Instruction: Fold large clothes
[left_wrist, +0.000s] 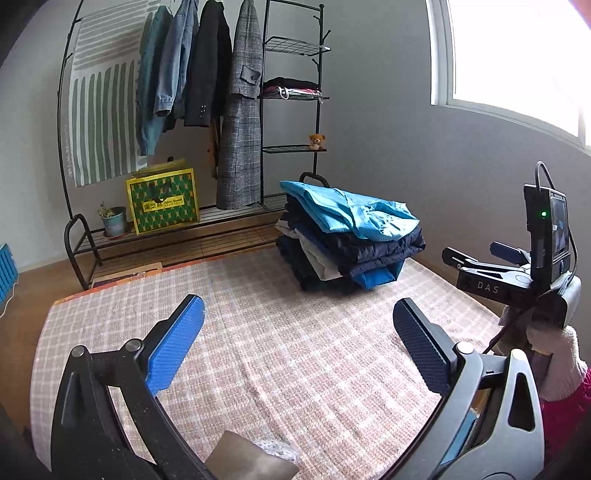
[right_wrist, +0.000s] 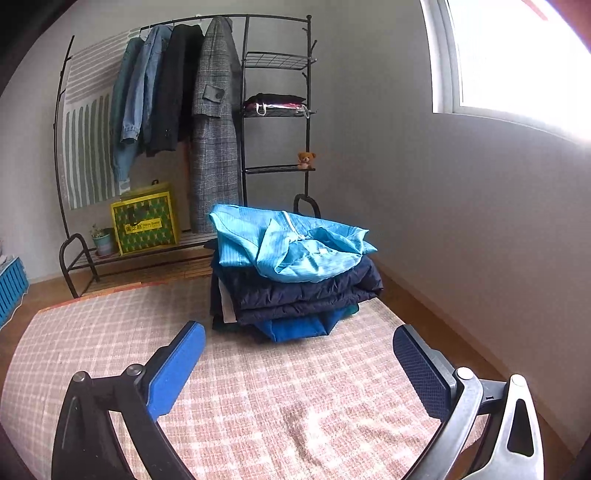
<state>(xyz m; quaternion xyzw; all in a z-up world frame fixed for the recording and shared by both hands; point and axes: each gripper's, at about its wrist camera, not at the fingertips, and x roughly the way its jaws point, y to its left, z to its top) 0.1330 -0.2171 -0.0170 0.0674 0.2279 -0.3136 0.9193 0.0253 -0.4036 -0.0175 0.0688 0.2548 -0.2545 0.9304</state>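
Observation:
A stack of folded clothes (left_wrist: 347, 243) sits at the far right of the checked pink cloth (left_wrist: 280, 362) that covers the table. A light blue jacket (right_wrist: 288, 247) lies loosely folded on top, over dark navy and blue garments. My left gripper (left_wrist: 299, 314) hovers open over bare cloth, well short of the stack, with nothing between its blue pads. My right gripper (right_wrist: 299, 339) is open too, nothing between its pads, and points at the stack from close by. In the left wrist view the right gripper (left_wrist: 471, 253) shows at the right edge, held by a hand in a pale glove (left_wrist: 554, 354).
Behind the table stands a black clothes rack (left_wrist: 266, 110) with hanging coats, folded clothes on a shelf and a small teddy bear (left_wrist: 317, 141). A yellow-green bag (left_wrist: 162, 201) and a plant pot (left_wrist: 112, 219) sit on its low shelf. The grey wall runs close along the right.

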